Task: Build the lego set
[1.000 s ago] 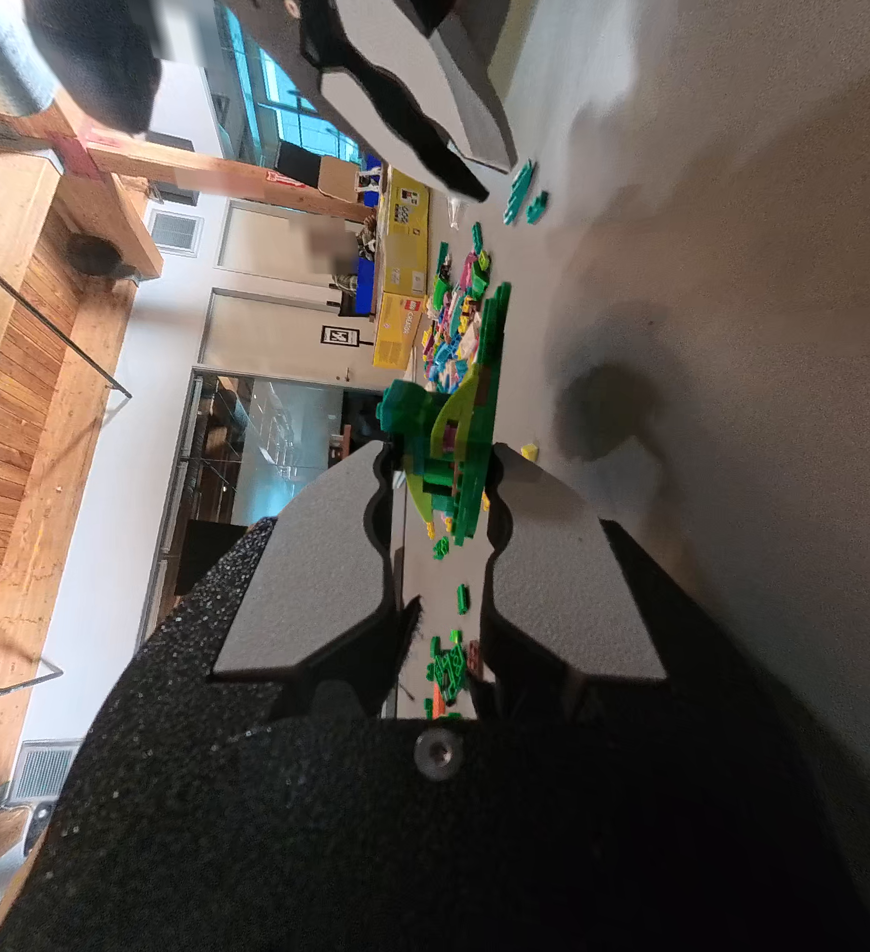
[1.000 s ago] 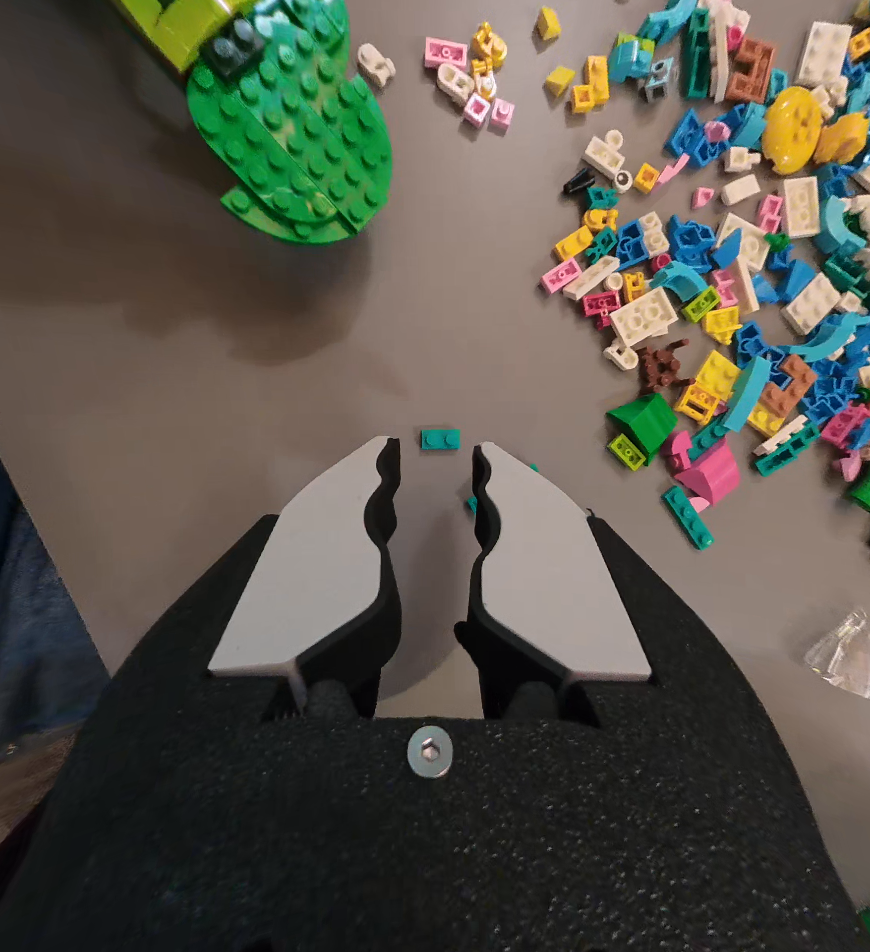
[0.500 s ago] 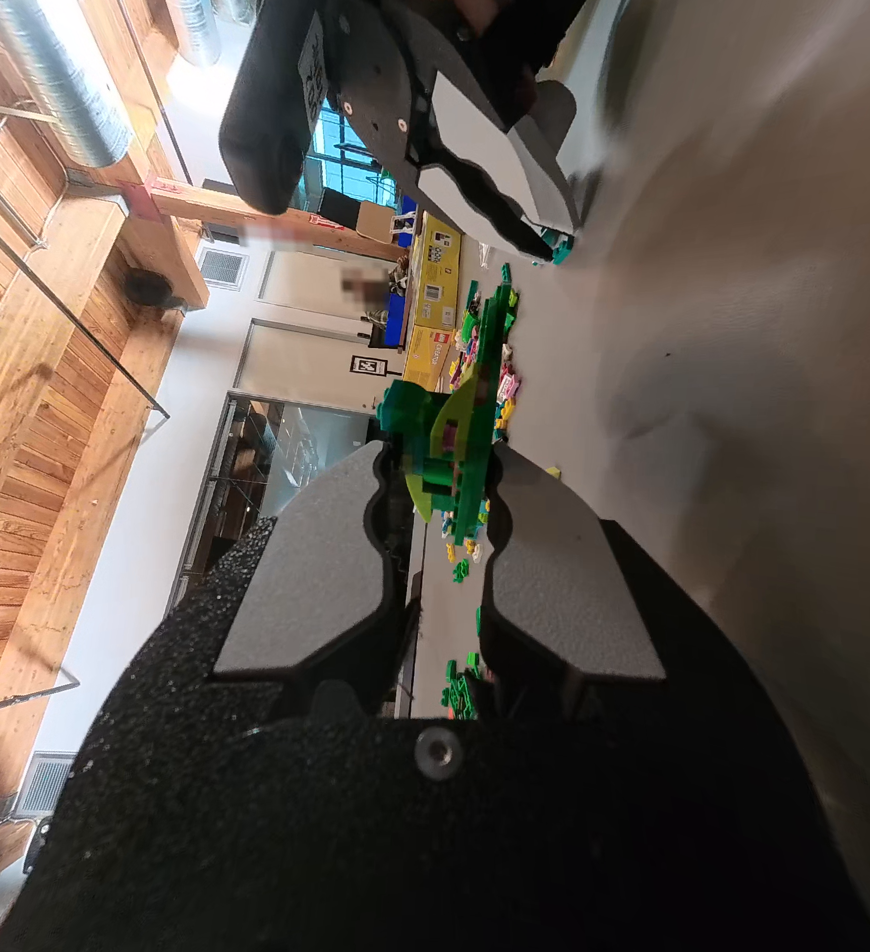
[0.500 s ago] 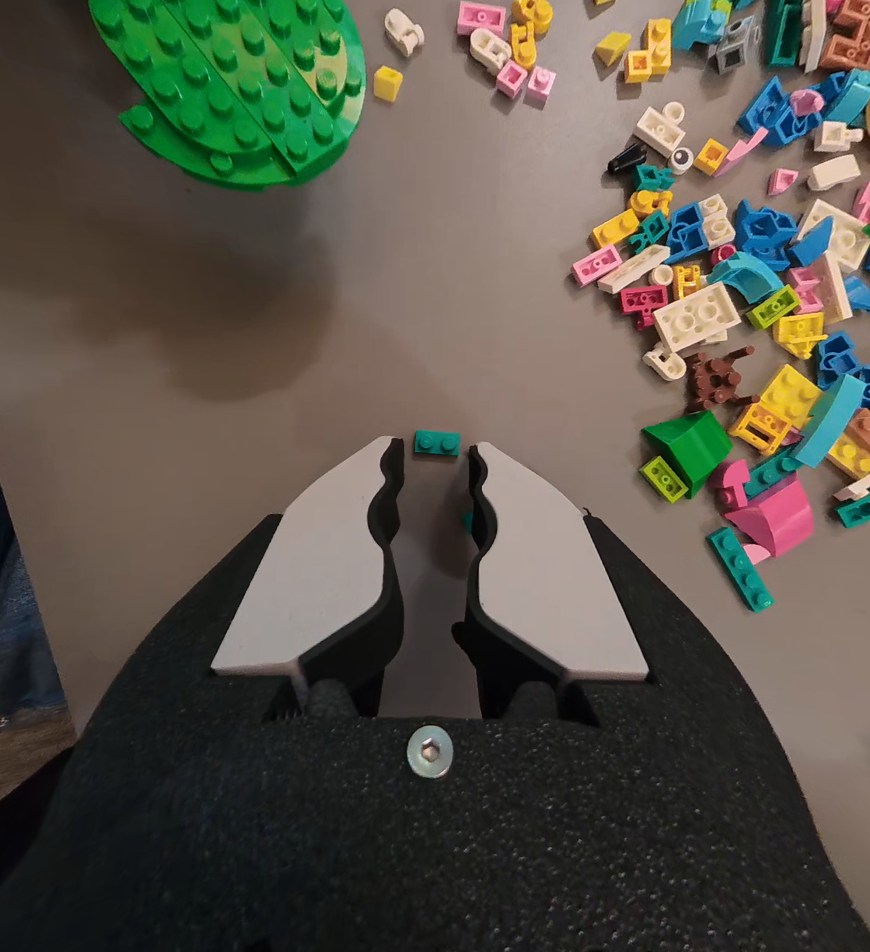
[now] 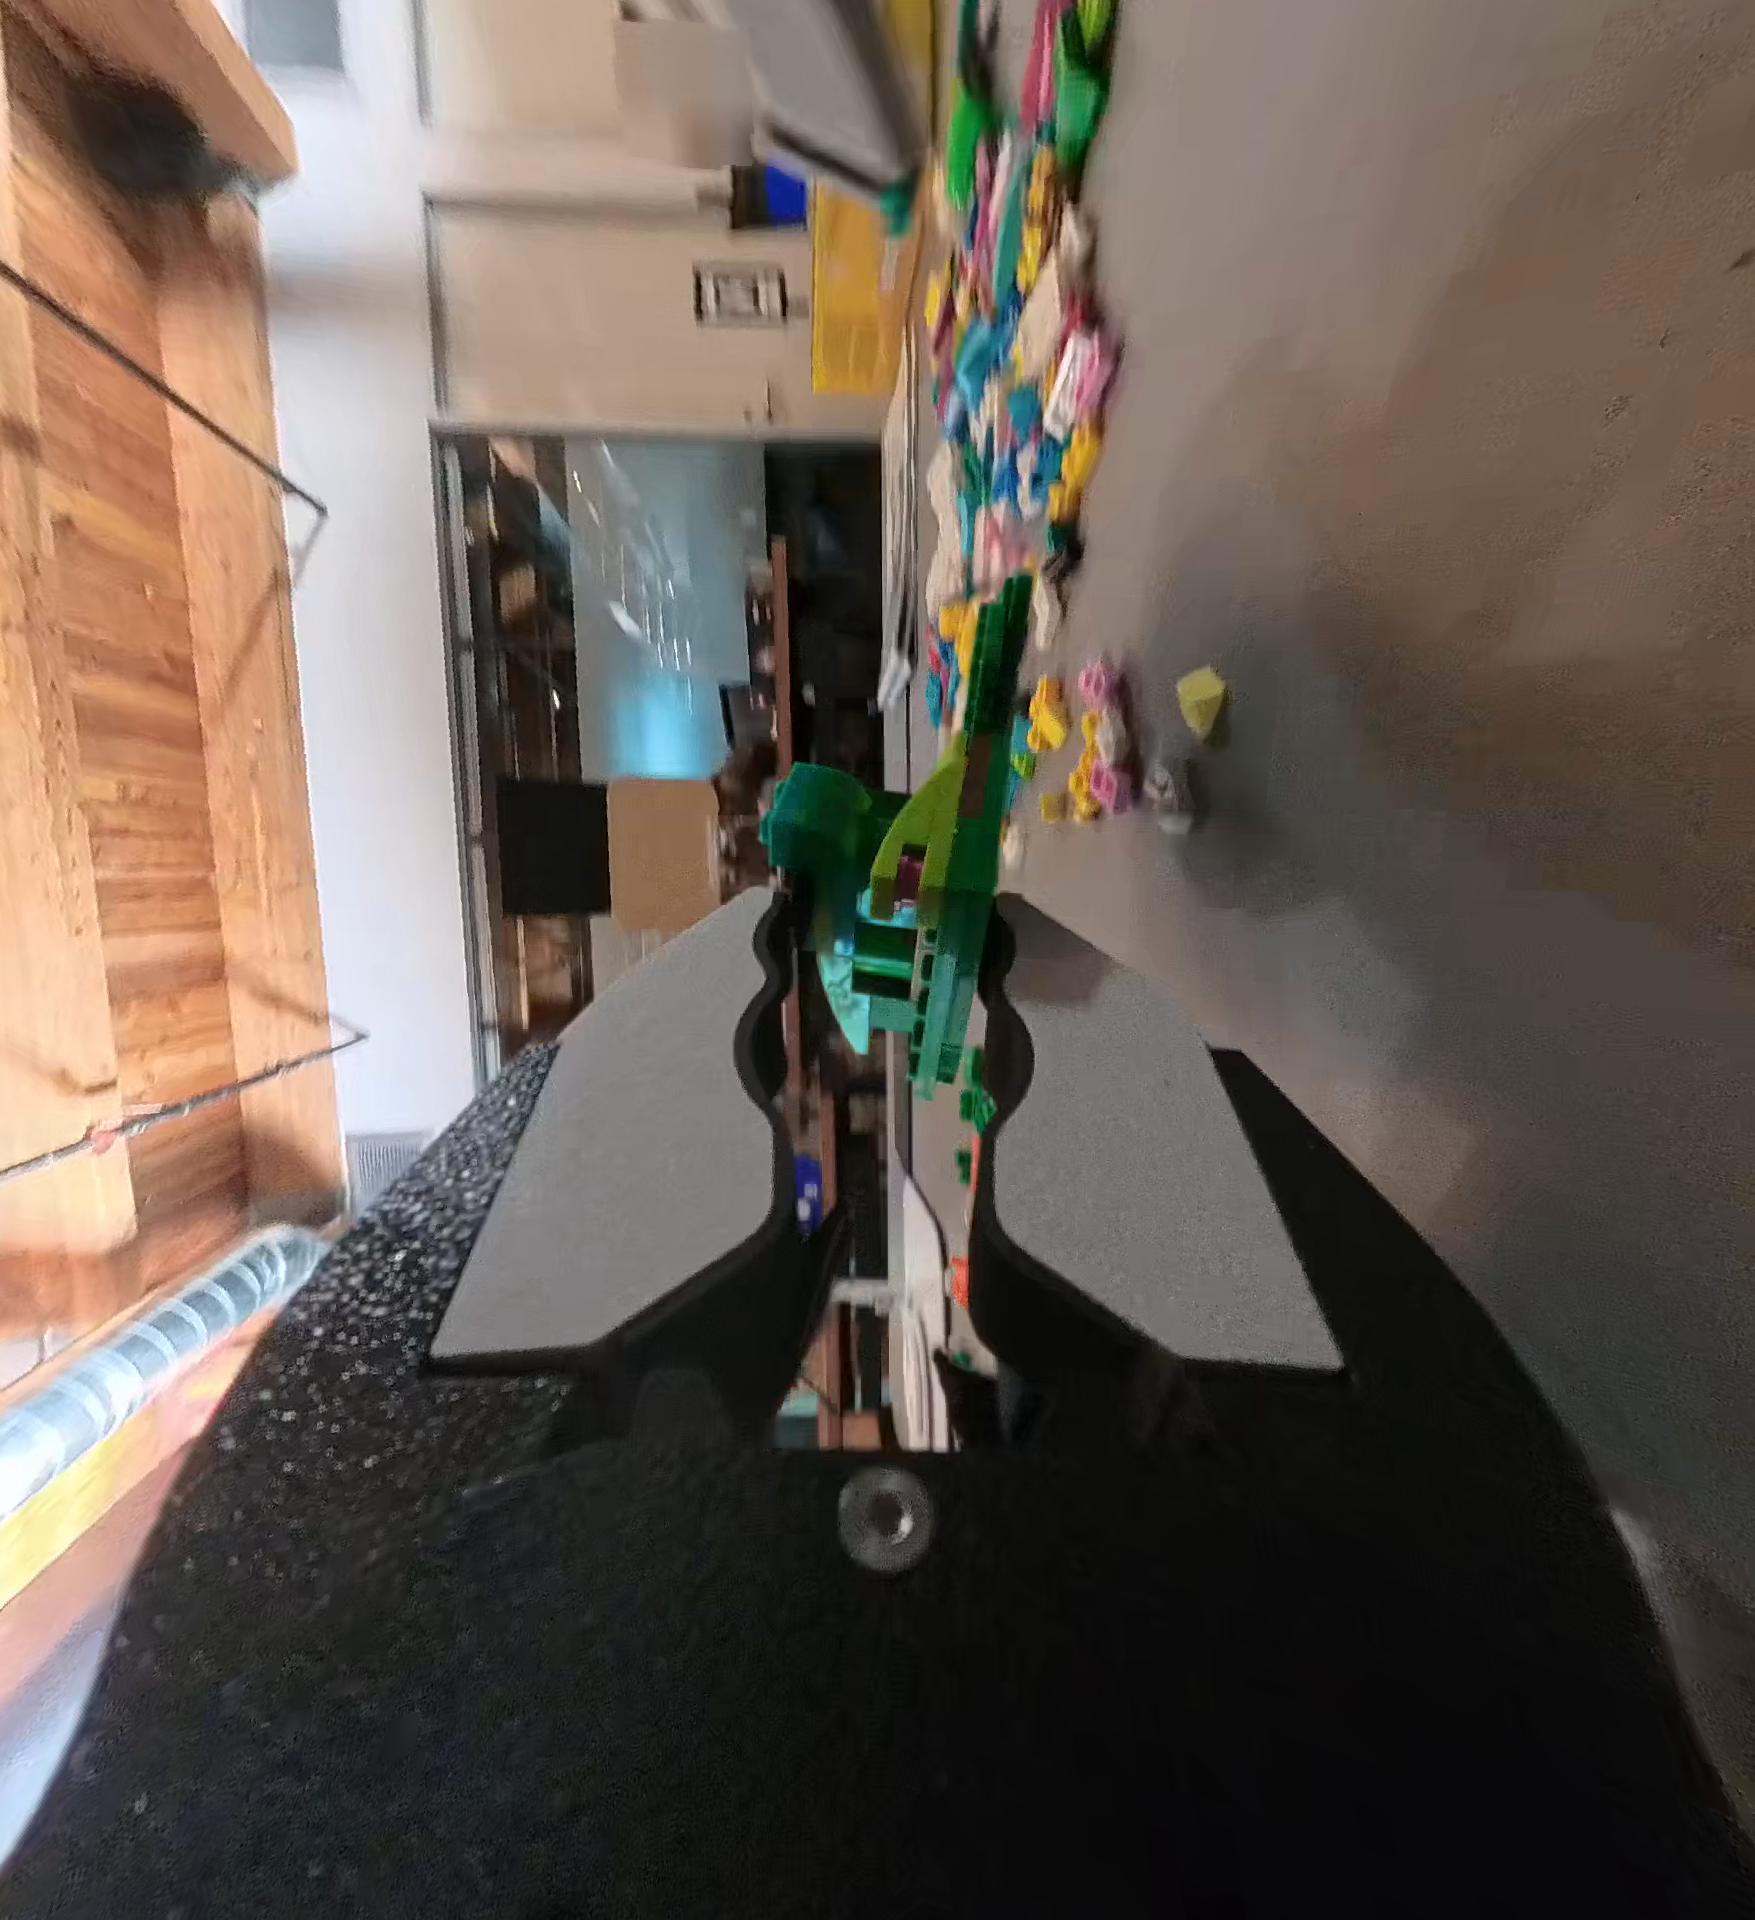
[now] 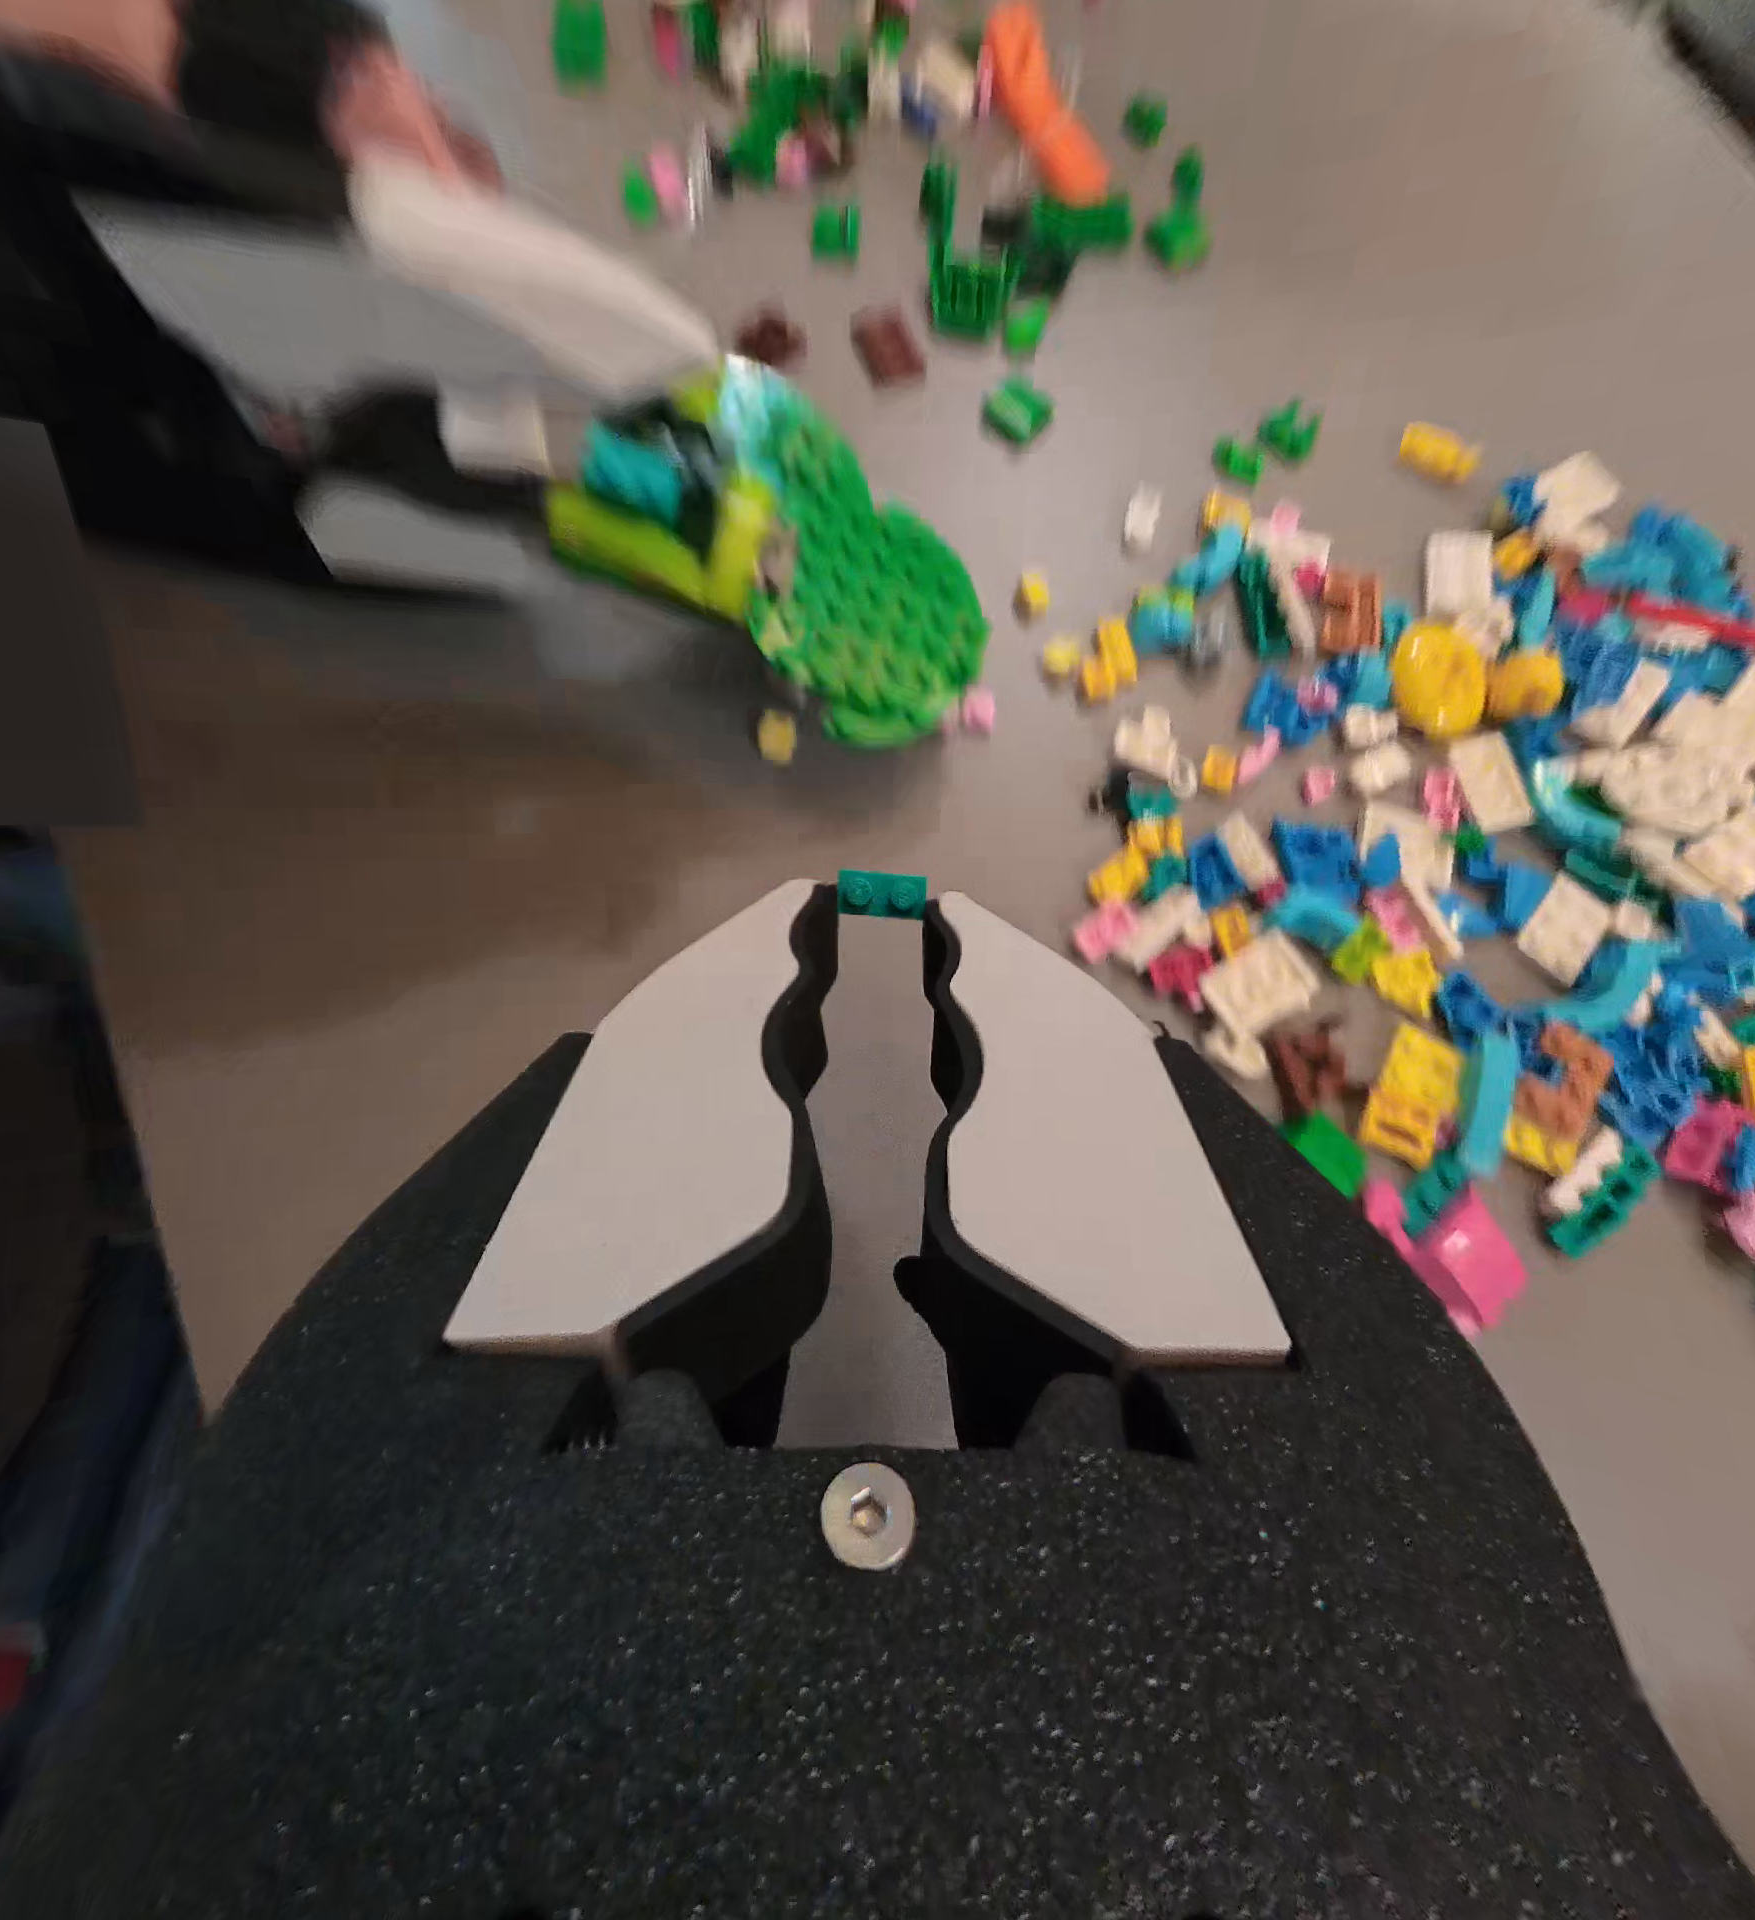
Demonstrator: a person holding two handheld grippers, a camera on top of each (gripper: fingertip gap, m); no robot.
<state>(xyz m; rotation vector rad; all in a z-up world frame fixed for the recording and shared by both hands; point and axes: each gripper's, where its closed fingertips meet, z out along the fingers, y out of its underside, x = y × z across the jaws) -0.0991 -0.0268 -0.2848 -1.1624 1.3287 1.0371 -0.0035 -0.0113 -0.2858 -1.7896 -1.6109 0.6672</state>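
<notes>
Right gripper (image 6: 881, 902): clamped on a small teal 1x2 plate (image 6: 882, 896), pinched at the fingertips, lifted off the grey table (image 6: 499, 831).
Left gripper (image 5: 881, 925): closed around the green lego build (image 5: 914, 904), round studded baseplate edge-on in left wrist view, held just above the table.
Loose bricks (image 6: 1475, 883): multicolour pile right of the build; green pieces farther back.

small plate (image 6: 881, 896) between right tongs (image 6: 881, 914) tips, build (image 6: 831, 582) beyond, left, loose bricks (image 6: 1475, 831) on table (image 6: 437, 810), right
</notes>
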